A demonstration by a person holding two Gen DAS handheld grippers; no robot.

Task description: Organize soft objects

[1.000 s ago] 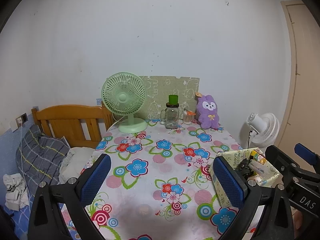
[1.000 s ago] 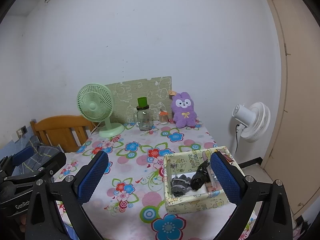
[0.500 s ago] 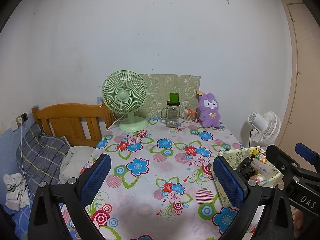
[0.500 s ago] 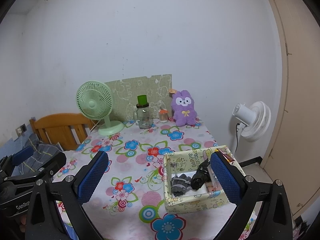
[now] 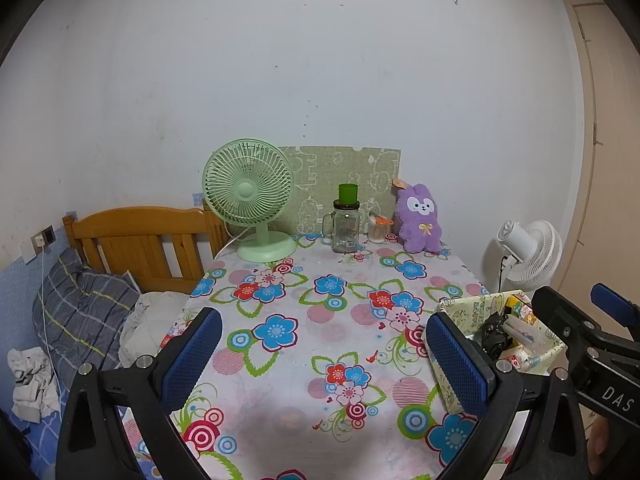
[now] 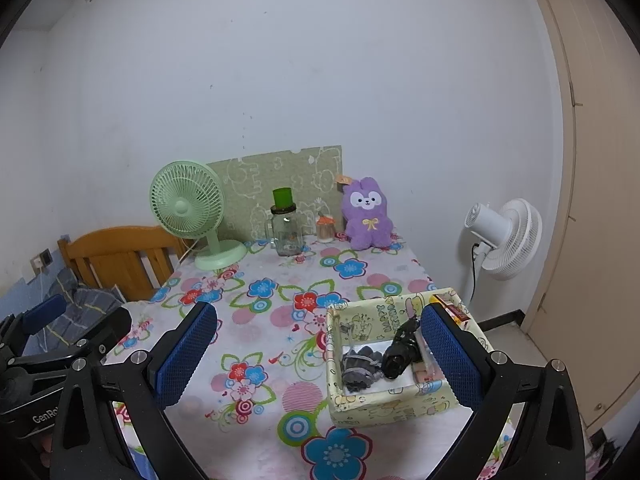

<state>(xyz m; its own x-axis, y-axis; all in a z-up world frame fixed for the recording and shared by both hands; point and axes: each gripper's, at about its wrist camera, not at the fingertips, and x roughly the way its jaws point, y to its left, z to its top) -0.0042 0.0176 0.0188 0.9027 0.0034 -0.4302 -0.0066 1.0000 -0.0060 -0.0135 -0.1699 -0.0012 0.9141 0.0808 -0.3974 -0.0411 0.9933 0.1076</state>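
Our left claw (image 5: 324,354) wide apart, holding nothing, our right claw (image 6: 320,350) the same, purple bunny (image 6: 367,219) far back, yellow box (image 6: 394,398) near us.

The left gripper (image 5: 320,360) hangs spread wide over the floral tablecloth (image 5: 312,344), holding nothing. A purple plush bunny (image 5: 418,218) sits upright by the far wall, beside a glass jar (image 5: 346,226) and green fan (image 5: 250,196); a patterned box (image 5: 464,312) stands at right.

A purple plush rabbit (image 6: 367,220) with a yellow bow sits on the counter (image 5: 320,320), whose white cloth carries blue, red and pink flowers. The desk fan (image 5: 250,200) is mint green; the box (image 6: 384,404) is pale yellow with cartoon prints.
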